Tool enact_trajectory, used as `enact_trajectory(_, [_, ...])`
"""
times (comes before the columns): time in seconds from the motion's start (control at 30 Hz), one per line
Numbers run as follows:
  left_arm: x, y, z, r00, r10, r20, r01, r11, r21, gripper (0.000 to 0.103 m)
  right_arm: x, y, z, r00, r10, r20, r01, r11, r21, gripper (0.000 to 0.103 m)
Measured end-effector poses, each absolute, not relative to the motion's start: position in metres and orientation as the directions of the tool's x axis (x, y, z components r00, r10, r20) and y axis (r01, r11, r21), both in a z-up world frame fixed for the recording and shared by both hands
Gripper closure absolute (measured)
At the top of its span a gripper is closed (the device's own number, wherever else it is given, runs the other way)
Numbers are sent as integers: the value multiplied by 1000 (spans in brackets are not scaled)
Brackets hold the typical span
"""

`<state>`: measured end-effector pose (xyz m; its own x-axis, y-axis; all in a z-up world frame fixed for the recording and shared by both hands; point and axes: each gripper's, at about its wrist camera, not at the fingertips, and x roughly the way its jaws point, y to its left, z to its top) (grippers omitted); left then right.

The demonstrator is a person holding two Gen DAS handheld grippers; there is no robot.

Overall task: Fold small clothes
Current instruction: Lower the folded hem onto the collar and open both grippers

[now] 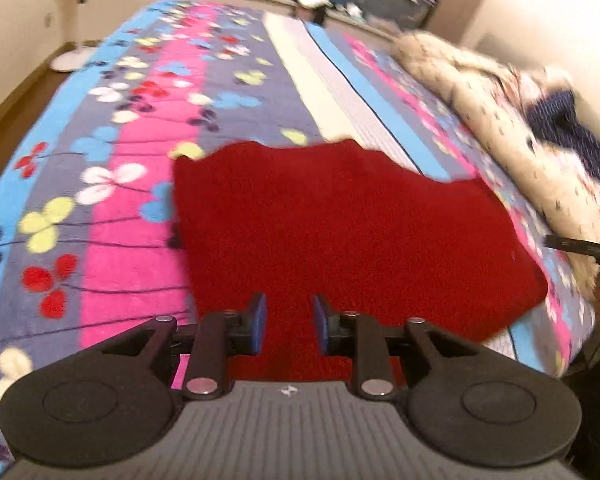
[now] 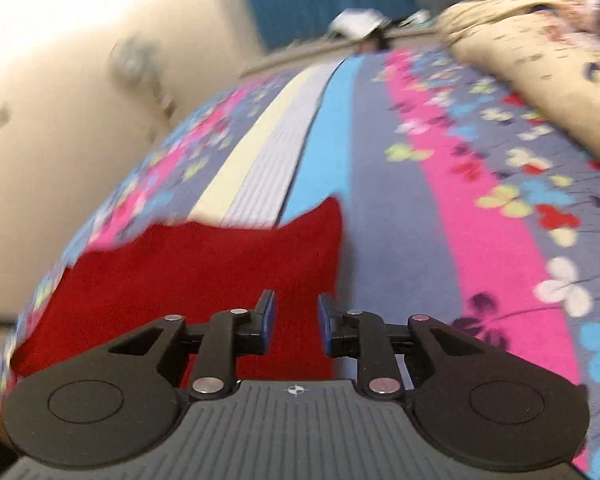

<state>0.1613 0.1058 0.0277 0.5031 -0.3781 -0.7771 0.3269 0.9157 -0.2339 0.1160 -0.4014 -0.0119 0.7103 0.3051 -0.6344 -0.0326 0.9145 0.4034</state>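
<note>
Grippers above a red cloth (image 1: pixel 340 232) spread flat on a flowered bedspread (image 1: pixel 140 120).

We hold the left gripper (image 1: pixel 290 324) over the cloth's near edge and the right gripper (image 2: pixel 296 322) over its near right corner; both sets of jaws stand slightly apart, with nothing pinched between them. To fold well, we judge each should bite the near edge squarely, lift evenly, and carry it toward the far edge without bunching.
</note>
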Motion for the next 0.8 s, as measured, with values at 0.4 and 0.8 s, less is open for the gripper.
enact_trajectory(0.4, [179,76,28,568,-269,-778,291,950,-116,68,131,-367,-40,600,281,-749,-127,958,258,71])
enact_trajectory(0.8, [195,65,15,548,-178,-817,238,970,-51,25,130,-350,-24,674,216,-706,-101,974,202,41])
